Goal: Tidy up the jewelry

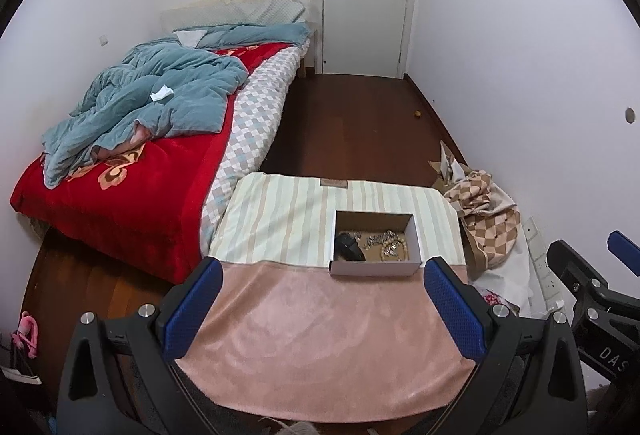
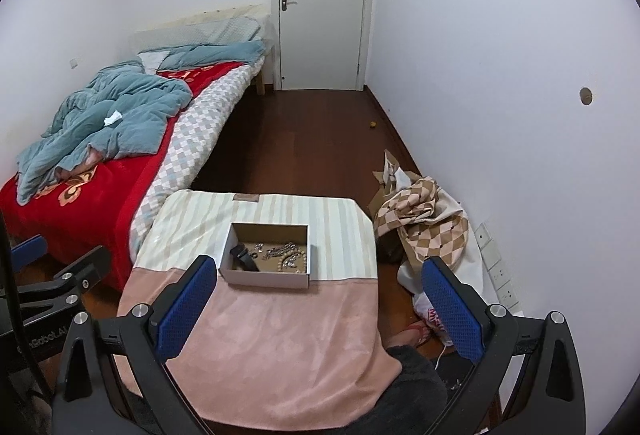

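step: pre-grasp, nothing picked yet. Judging by the layout, all jewelry sits in the box, sorting not started.
left gripper (image 1: 322, 309): released, jaws spread wide, nothing between them. Hovers above the pink cloth (image 1: 320, 339), near edge of the table.
right gripper (image 2: 318, 309): released too, jaws wide, empty. Same height, same pink cloth (image 2: 280, 347) under it.
box (image 1: 374, 269): open white cardboard box, ahead of the left gripper and slightly to its right side; in the right wrist view the box (image 2: 266, 277) sits ahead and slightly to the left side. Well apart from both sets of fingertips.
contents: black item (image 1: 349, 246) on the box's left; silvery chain pieces (image 1: 380, 239) and a bead strand (image 1: 394, 249) tangled on its right. Individual pieces too small to tell apart.
striped cloth (image 1: 280, 219): bare area beyond the left gripper, left of the box. Likely layout space.
next move: 1 gripper goes forward and down into the box, jaws narrowed to pinch 1 piece. The other probably steadies the box wall.
risk: chains look tangled, lifting 1 may drag others.
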Tool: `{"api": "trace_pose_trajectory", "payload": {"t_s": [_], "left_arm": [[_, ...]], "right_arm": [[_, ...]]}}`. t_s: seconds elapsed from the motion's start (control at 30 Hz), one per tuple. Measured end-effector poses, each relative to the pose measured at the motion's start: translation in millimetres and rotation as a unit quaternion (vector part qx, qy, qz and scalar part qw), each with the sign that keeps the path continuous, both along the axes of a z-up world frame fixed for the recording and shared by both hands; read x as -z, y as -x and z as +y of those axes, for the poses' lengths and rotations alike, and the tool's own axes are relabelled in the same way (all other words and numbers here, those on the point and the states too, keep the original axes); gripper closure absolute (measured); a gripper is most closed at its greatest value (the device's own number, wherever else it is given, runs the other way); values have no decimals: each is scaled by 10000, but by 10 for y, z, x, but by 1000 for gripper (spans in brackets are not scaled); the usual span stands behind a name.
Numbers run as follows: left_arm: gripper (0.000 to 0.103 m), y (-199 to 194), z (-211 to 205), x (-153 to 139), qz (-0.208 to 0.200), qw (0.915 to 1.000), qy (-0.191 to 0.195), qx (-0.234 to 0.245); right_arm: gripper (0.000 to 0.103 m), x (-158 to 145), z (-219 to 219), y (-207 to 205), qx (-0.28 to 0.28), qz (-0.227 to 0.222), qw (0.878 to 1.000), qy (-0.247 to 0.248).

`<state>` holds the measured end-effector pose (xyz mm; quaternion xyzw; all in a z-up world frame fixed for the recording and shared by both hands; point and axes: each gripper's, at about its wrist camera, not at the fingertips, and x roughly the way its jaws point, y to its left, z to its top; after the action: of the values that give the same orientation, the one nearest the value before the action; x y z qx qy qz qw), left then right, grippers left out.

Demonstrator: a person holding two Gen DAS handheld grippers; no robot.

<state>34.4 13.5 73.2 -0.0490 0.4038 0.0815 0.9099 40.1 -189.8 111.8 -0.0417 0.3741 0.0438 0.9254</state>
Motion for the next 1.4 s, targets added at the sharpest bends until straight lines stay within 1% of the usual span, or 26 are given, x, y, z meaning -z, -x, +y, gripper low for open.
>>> {"api": "trace_pose_trajectory", "payload": {"t_s": [0.1,0.23,0.43,0.7,0.97,1.4], "left_arm": [[0,-107,-3,35,6,10000,-63,-53],[0,-306,-22,169,159,9997,-168,-91],[0,-587,-34,407,526,9985,-112,-111],[0,-786,-69,551,726,9973,-108,-94],[0,-863,-38,617,826,9965,-10,-95],[0,-878,-31,635,834,9964,-51,-129]], "right_arm": [[0,59,-21,-159,88,56,9999,32],[0,213,-44,-379,204,150,9996,106],[0,476,-25,-677,249,409,9986,239],[0,769,-18,-950,259,785,9963,240],[0,840,11,-1045,268,898,9952,291],[0,878,32,-1056,205,1016,9942,284]]}}
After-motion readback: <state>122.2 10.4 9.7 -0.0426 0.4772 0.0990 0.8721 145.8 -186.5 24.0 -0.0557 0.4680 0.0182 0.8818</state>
